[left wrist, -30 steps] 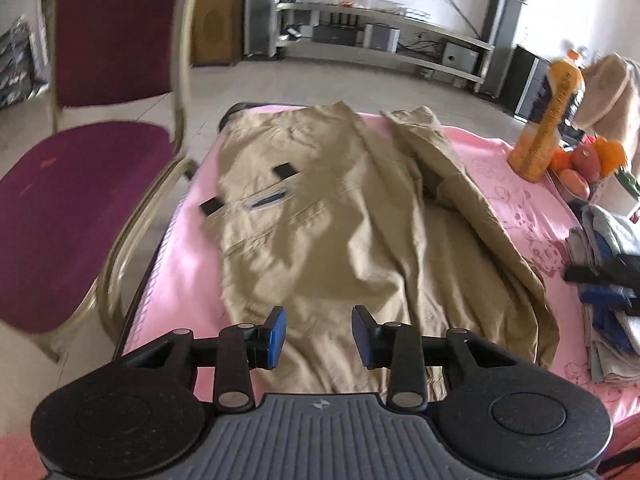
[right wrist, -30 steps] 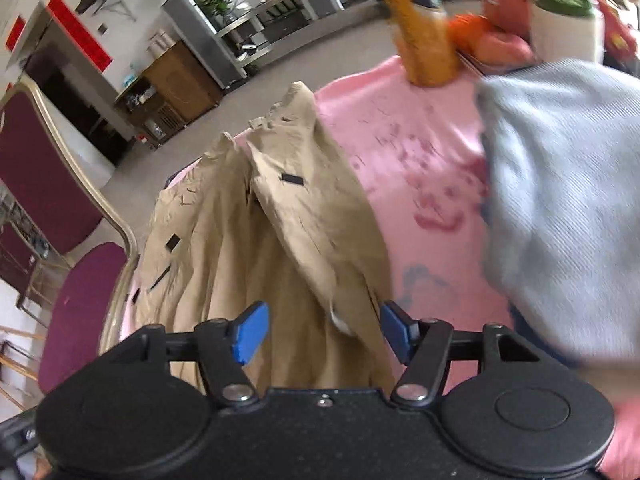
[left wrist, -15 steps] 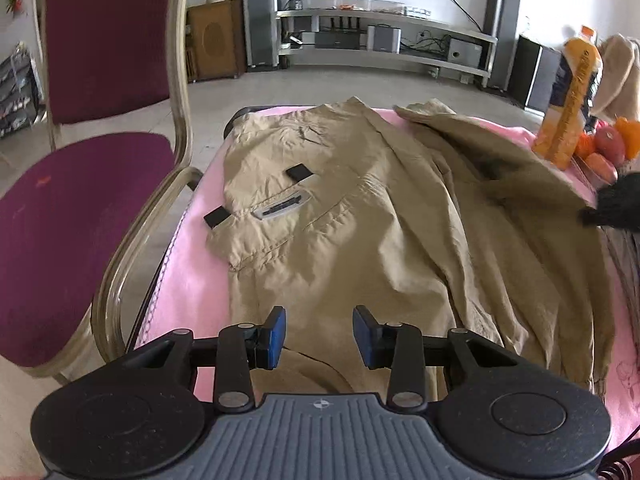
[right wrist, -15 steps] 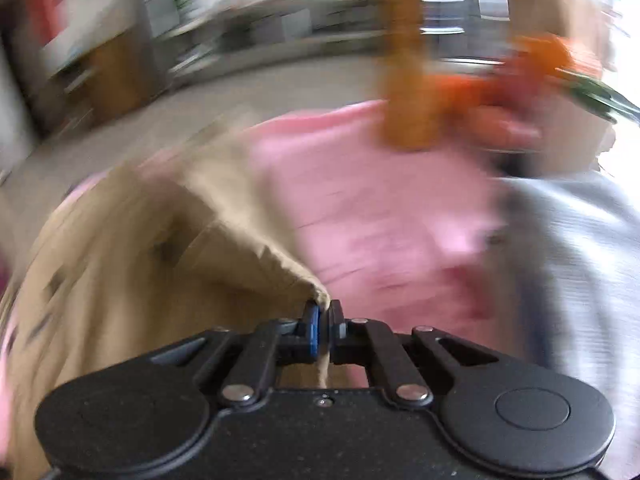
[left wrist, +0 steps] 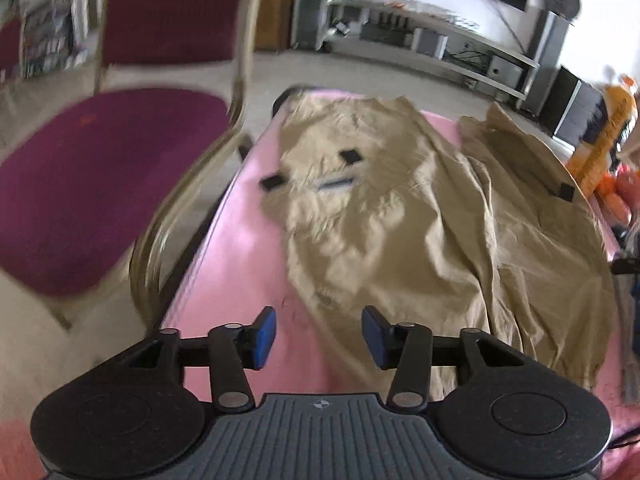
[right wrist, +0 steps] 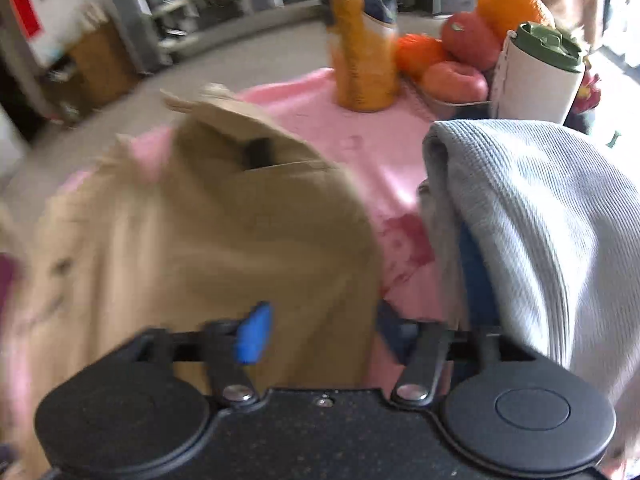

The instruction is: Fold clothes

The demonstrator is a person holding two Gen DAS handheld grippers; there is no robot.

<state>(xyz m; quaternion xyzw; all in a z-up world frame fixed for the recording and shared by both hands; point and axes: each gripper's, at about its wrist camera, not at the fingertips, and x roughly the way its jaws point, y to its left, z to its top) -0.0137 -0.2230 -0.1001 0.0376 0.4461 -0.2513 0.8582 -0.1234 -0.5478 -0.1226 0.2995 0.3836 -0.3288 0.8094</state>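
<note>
Left gripper [left wrist: 319,336]: blue pads are seen apart and opening, poised over the near hem of the khaki garment [left wrist: 420,232]; cloth and pink cover lie in the gap below, but no pad is pressed on fabric. Nothing is held.

Right gripper [right wrist: 316,334]: jaws are seen wide and opening; the near right edge of the khaki garment [right wrist: 224,248] lies between the pads without being pinched. The right pad is partly hidden by cloth and blur.

The garment is spread along the pink table cover [left wrist: 240,248], hem toward the cameras, its right half folded in over the middle. A pocket with dark tabs [left wrist: 350,157] is seen on its left half.

A folded grey knit [right wrist: 532,216] is noted just right of the right gripper, on the same cover, over something blue.

Farther right, an orange bottle [right wrist: 360,40], a white cup with green lid [right wrist: 536,68] and fruit [right wrist: 464,52] are recorded at the table's far end.

A maroon chair [left wrist: 104,184] stands beside the table's left edge; a media shelf [left wrist: 432,36] lies beyond
</note>
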